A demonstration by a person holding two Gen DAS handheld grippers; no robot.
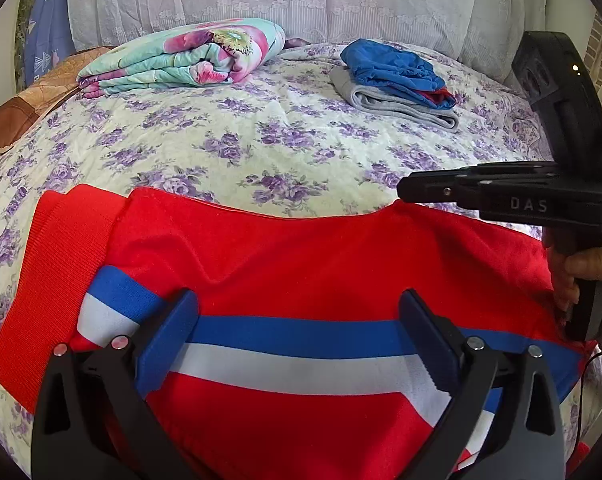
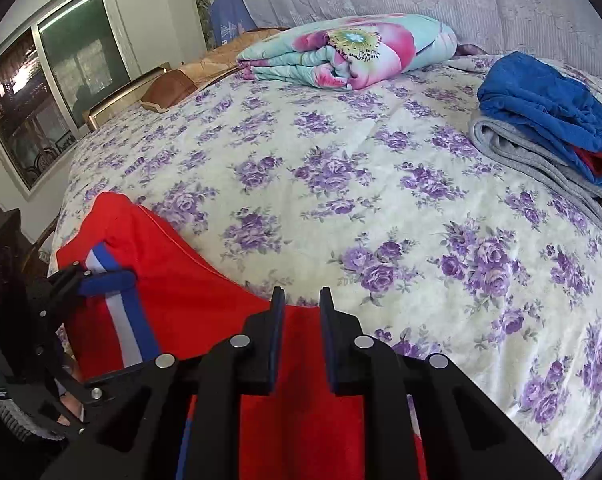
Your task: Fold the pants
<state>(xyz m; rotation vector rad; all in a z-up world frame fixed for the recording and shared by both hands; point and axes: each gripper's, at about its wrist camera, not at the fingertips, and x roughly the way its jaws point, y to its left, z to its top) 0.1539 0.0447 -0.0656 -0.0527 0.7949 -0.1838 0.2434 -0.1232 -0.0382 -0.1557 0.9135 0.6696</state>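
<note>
Red pants [image 1: 301, 256] with a blue and white side stripe lie across the near edge of the bed, ribbed cuff at the left. They also show in the right wrist view [image 2: 189, 300]. My left gripper [image 1: 299, 312] is open wide just above the stripe, holding nothing. It also shows at the left of the right wrist view [image 2: 101, 280]. My right gripper [image 2: 302, 300] hovers over the pants' far edge, jaws a narrow gap apart and empty. From the left wrist view the right gripper [image 1: 405, 192] reaches in from the right and looks nearly closed.
The bed has a purple-flowered quilt [image 1: 285, 136]. A folded floral blanket [image 1: 189, 56] lies at the back left. A stack of folded blue and grey clothes [image 1: 397, 80] sits at the back right. A lace curtain hangs behind. A window [image 2: 49, 92] is at the left.
</note>
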